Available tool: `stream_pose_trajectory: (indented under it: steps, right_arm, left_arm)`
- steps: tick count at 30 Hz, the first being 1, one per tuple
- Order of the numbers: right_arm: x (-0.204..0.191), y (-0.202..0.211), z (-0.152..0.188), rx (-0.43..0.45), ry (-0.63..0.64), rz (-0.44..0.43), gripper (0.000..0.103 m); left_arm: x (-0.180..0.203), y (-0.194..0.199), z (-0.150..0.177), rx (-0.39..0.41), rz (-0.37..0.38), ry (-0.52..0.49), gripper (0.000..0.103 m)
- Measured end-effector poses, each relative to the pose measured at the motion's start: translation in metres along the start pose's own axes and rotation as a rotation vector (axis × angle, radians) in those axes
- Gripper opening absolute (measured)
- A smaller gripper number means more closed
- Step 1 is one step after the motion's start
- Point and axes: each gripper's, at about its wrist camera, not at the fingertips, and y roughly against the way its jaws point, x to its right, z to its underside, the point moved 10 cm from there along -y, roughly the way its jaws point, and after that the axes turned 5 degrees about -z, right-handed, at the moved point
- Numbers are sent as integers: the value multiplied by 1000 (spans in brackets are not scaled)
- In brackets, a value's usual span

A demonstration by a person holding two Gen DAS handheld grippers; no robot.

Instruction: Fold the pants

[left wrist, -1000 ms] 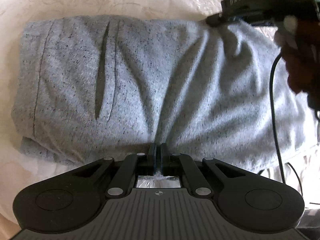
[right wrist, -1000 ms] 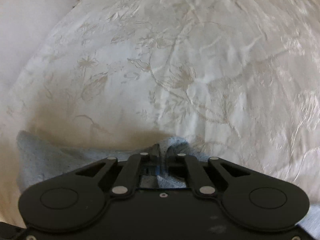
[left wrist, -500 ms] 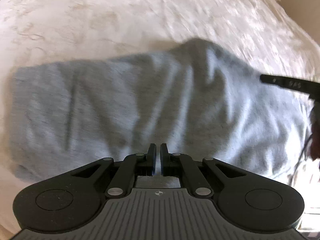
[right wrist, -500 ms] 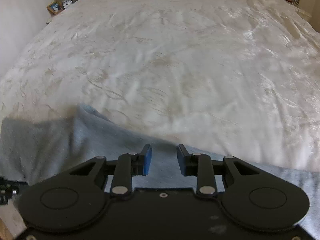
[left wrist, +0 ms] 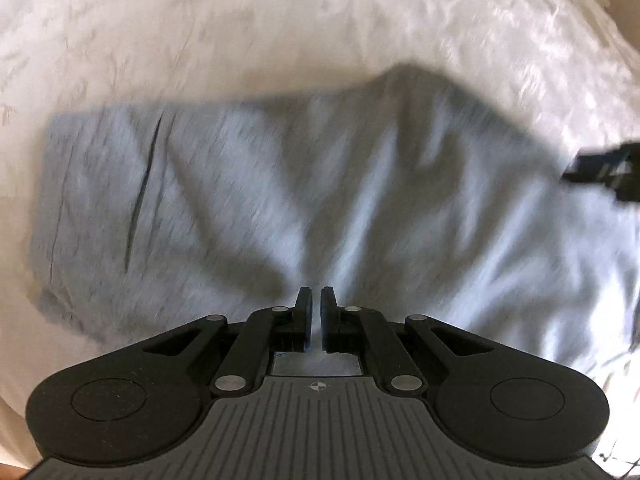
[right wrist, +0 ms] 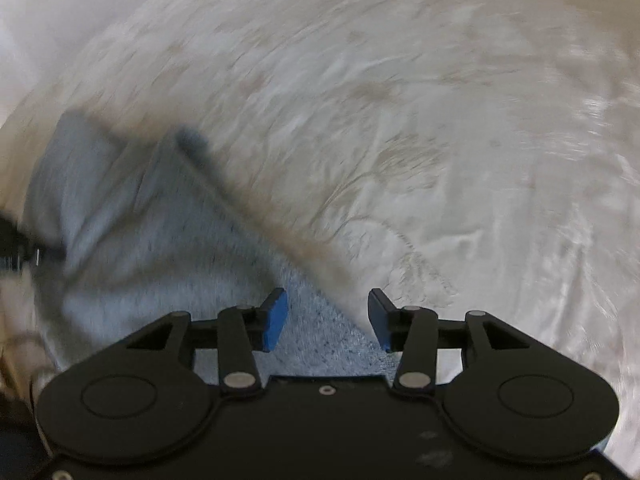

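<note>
Bedspread [right wrist: 440, 120]; pocket slit [left wrist: 140, 196] left-view only

- Home bedroom, going by the surface: a wide bed filling both wrist views.
- Cream bedspread [right wrist: 420, 128], satin sheen, woven floral pattern, soft wrinkles.
- Grey pants [left wrist: 280, 192] lie on it, 9 o'clock in right view.
- Motion blur hides further room detail.

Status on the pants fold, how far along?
Done: grey pants lie folded into a compact block on the bedspread. In hand: left gripper is shut, apparently pinching the near edge; right gripper has just been opening, nothing clamped. Left: release and tidy the creases.
</note>
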Motion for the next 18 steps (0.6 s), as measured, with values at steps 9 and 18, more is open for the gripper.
stream_pose_trajectory:
  steps: [9, 18]
  right_arm:
    - [-29, 20, 18, 15, 131, -72, 4]
    - [-54, 18, 47, -14, 111, -129, 4]
  left_arm:
    - [81, 33, -82, 143, 97, -19, 4]
    - [147, -35, -99, 30, 88, -128, 5]
